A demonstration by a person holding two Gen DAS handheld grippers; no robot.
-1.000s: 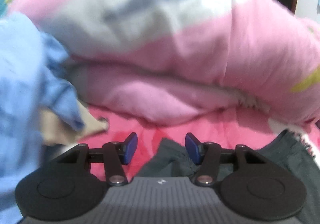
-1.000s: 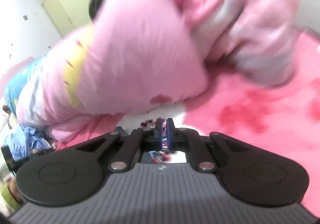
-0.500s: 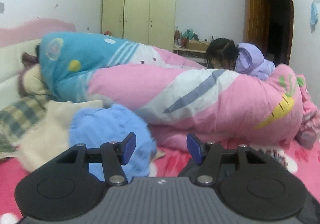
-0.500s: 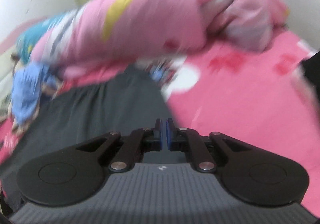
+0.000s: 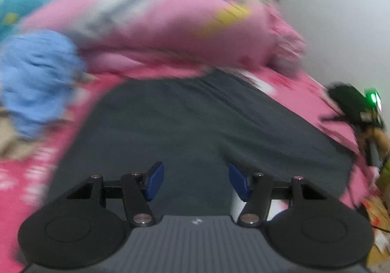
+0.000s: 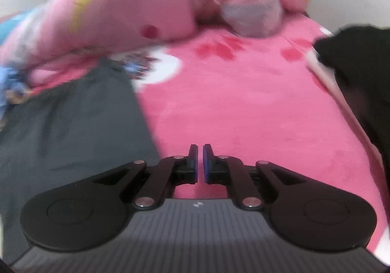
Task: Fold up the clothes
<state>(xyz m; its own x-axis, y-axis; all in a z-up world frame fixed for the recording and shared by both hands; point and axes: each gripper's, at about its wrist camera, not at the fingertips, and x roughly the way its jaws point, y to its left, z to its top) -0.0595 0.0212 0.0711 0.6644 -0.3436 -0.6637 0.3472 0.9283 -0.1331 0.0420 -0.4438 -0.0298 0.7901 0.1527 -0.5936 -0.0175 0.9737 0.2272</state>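
Since half a sec ago, our left gripper (image 5: 196,181) is tipping down from the room view, so the dark grey garment (image 5: 195,126) is now filling the middle of its frame, and our right gripper (image 6: 199,163) is sliding off that garment (image 6: 68,131) onto bare pink.

We're seeing the grey garment lying spread flat on the pink bed cover (image 6: 243,102), w/ a few long creases running up its middle in the left view. In the right view it's taking up the lower left, its edge running diagonally just left of our right fingers.

We're holding the left jaws wide apart, blue pads (image 5: 153,184) w/ nothing between them, hovering over the near end of the garment; whether they're touching the cloth we can't tell. We're keeping the right jaws nearly closed, only a thin slit showing, gripping nothing, over the pink cover beside the garment.

Further out, a crumpled light blue cloth (image 5: 36,82) is sitting left of the garment. Behind both, a big pink duvet (image 5: 170,29) is bunched across the bed, w/ yellow and grey patches, blurred. At the right edge something black (image 6: 360,58) is lying on the cover; in the left view a green light (image 5: 372,97) is glowing there.
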